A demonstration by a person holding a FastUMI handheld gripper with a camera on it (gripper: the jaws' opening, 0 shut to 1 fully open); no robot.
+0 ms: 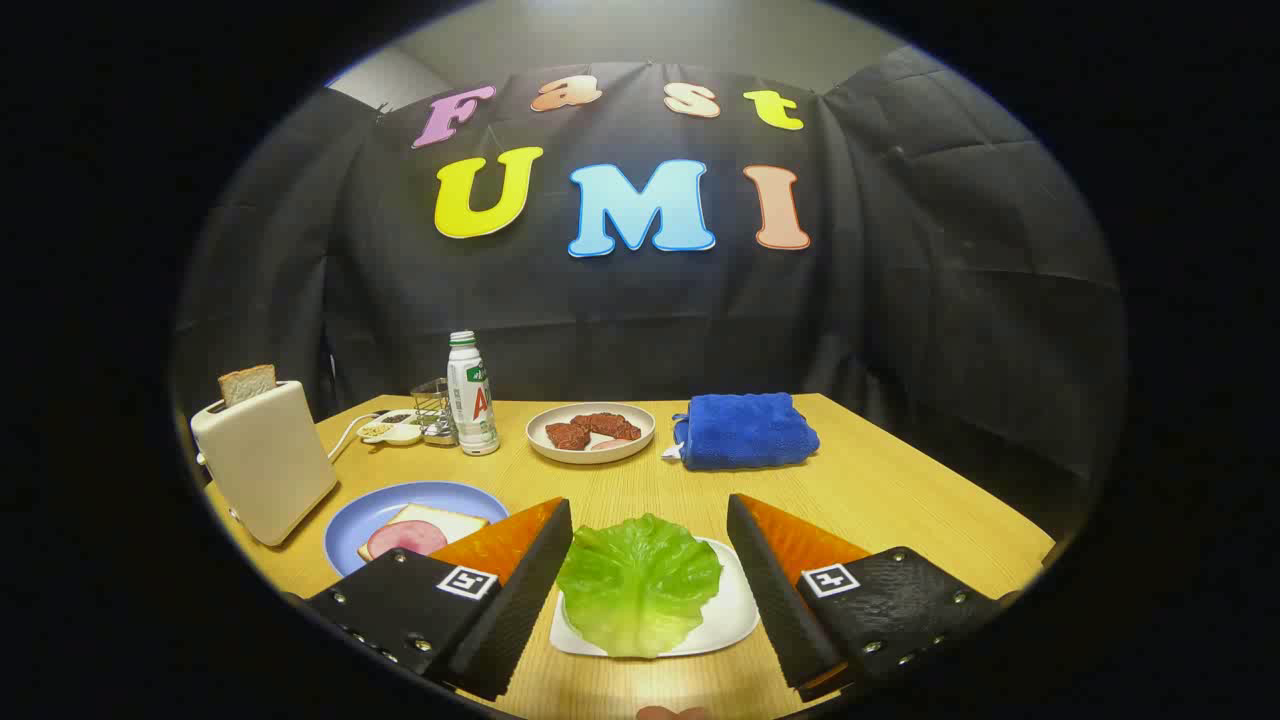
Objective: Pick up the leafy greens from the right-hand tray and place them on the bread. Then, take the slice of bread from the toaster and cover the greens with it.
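One lettuce leaf (638,583) lies on one white square tray (735,612), and both sit between the two fingers of the tool (650,518), whose fingers stand wide apart and touch nothing. To the left of the tray, partly behind the left finger, is one blue plate (375,505) carrying one slice of bread (452,520) with one round of pink ham (405,538) on top. Further left stands one white toaster (265,460) with one slice of toast (247,383) sticking up out of its slot. Beyond the fingers, near the middle of the wooden tabletop (900,490), is one pale bowl (590,447) holding a few pieces of dark red meat (592,429). Just right of the bowl lies one folded blue towel (745,430). Left of the bowl stand one white bottle (472,394), one small wire rack (432,410) and one small white dish (392,430).
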